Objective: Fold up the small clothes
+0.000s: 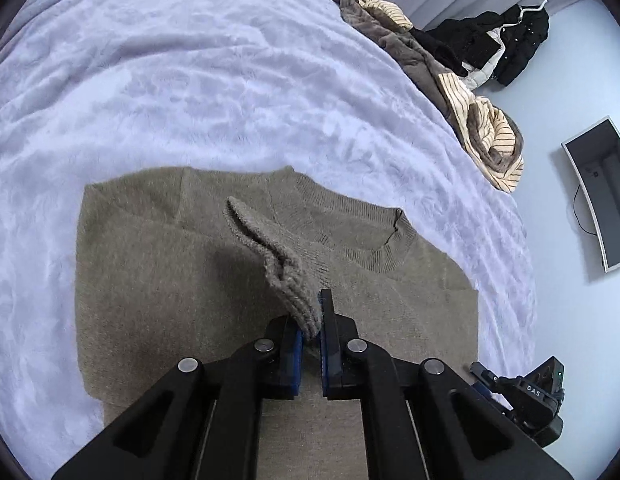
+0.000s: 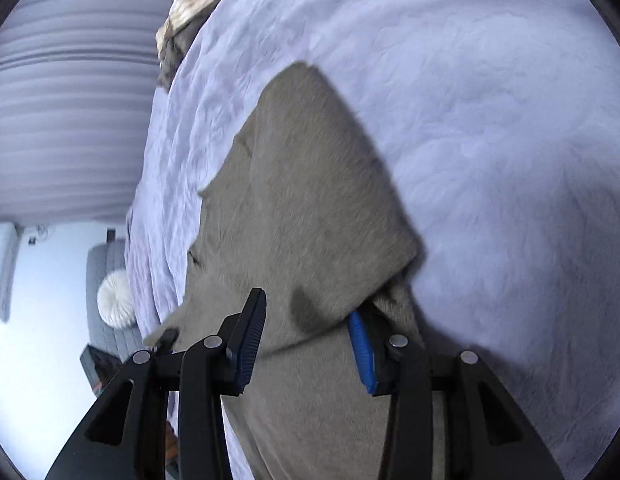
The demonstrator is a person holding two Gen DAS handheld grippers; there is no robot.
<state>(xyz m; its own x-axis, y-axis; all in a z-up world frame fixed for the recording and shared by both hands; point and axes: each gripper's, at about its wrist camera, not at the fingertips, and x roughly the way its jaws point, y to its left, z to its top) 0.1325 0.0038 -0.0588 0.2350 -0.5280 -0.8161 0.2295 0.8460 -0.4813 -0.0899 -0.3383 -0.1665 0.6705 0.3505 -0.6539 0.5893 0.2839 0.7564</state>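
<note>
Left wrist view: we see a grey-brown sweater (image 1: 158, 280) lying flat on the bed (image 1: 190, 80), which is covered by a pale fleecy blanket. The sweater's neckline (image 1: 374, 248) points toward the far right edge of the bed. The left gripper (image 1: 310, 320) has its fingers clamped on the ribbed cuff (image 1: 298, 300) of a sleeve, which rises off the sweater's body as a loose fold. A heap of striped and brown clothes (image 1: 462, 92) sits on the bed's far right edge, with black garments (image 1: 506, 44) beyond it. The right gripper (image 1: 526, 396) shows at the lower right, past the sweater's edge.

Right wrist view: we see the right gripper (image 2: 306, 344) with its fingers apart over the sweater (image 2: 302, 184); the right finger (image 2: 362, 352) lies against a raised fold, the left finger (image 2: 252, 340) above the flat cloth. The picture is blurred.
</note>
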